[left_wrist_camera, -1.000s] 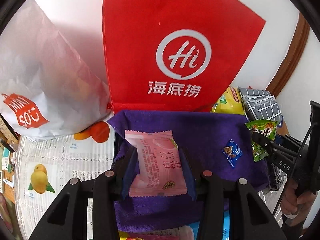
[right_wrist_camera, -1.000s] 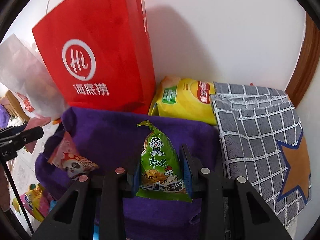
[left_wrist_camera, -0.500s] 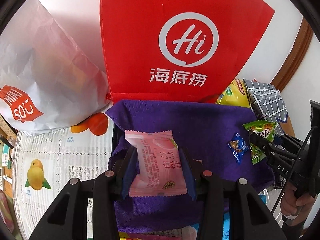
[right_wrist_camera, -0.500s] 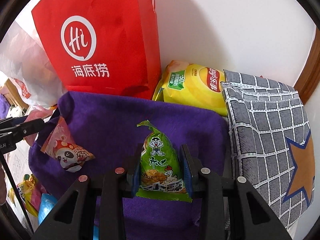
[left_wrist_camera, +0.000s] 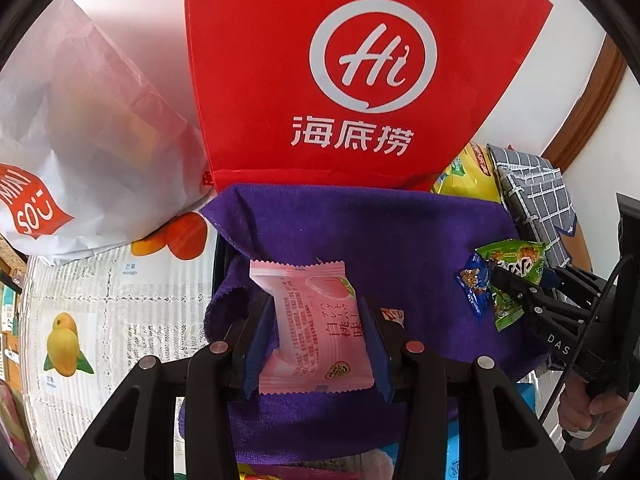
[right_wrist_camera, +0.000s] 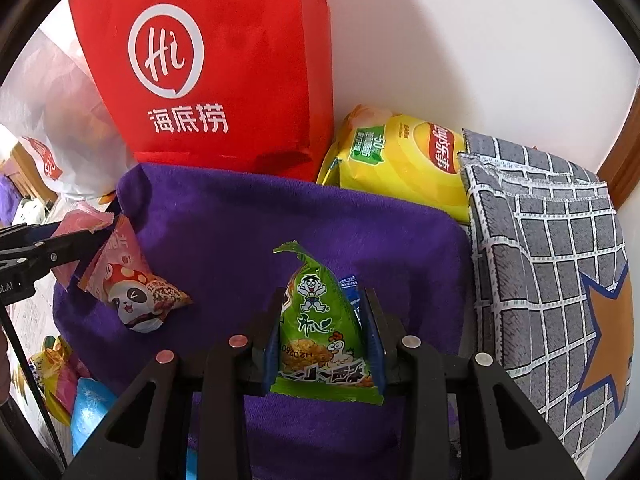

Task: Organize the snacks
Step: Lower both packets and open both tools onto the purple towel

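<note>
My left gripper (left_wrist_camera: 314,304) is shut on a pink peach-print snack packet (left_wrist_camera: 312,332), held upright over a purple cloth (left_wrist_camera: 380,232). My right gripper (right_wrist_camera: 322,300) is shut on a green triangular snack packet (right_wrist_camera: 320,328) above the same purple cloth (right_wrist_camera: 240,220). A small blue packet (left_wrist_camera: 474,284) lies on the cloth right beside the green packet (left_wrist_camera: 516,260). A panda-print packet (right_wrist_camera: 136,292) lies on the cloth's left side, next to the left gripper (right_wrist_camera: 60,248).
A red paper bag (left_wrist_camera: 340,80) stands against the wall behind the cloth, with a white plastic bag (left_wrist_camera: 80,140) to its left. A yellow chips bag (right_wrist_camera: 400,160) and a grey checked pouch (right_wrist_camera: 552,260) lie on the right. Loose snacks (right_wrist_camera: 60,368) sit near the front left.
The right gripper has sunk toward the purple cloth with the green packet, close to the small blue packet. The left gripper has tipped slightly and keeps its hold on the pink packet.
</note>
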The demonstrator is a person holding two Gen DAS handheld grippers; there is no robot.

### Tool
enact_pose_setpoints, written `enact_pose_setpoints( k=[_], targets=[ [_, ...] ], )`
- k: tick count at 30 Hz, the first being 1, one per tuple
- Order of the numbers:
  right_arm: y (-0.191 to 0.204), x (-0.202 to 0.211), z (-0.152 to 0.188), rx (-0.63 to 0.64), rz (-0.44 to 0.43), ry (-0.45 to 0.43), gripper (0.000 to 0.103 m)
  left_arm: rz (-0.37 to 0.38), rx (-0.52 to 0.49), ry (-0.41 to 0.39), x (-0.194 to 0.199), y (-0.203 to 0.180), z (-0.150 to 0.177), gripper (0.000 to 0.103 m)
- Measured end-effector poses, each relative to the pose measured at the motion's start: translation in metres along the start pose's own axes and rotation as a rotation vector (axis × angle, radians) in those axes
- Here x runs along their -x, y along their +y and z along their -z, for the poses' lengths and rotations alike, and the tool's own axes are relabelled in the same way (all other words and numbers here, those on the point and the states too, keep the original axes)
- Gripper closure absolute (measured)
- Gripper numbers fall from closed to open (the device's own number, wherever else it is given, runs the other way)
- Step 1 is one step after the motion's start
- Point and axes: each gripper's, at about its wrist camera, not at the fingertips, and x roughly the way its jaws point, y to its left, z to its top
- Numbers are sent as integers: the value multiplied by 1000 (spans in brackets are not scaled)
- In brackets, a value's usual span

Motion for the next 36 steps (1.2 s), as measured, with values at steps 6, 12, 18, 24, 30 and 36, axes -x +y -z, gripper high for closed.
enact_pose_setpoints(
  k=[6,12,18,24,30,36],
  targets=[
    [1,-6,-1,9,8,13,67,-10,-9,20,-6,-2,1,61],
    [2,-10,-3,9,13,20,67,-11,-18,35,-10,-5,2,61],
    [4,-7,-3,18,21,9,67,-10,-25,42,-12,-8,3,61],
    [2,-4,-5,11,16,5,61,-7,-27,45,-11,-8,3,61],
    [5,8,-6,13,4,-26,52,14,-30,32,-5,-8,2,59],
    [4,29,-10,-12,-11,-66,48,23,-50,-5,14,-16,1,40]
  ],
)
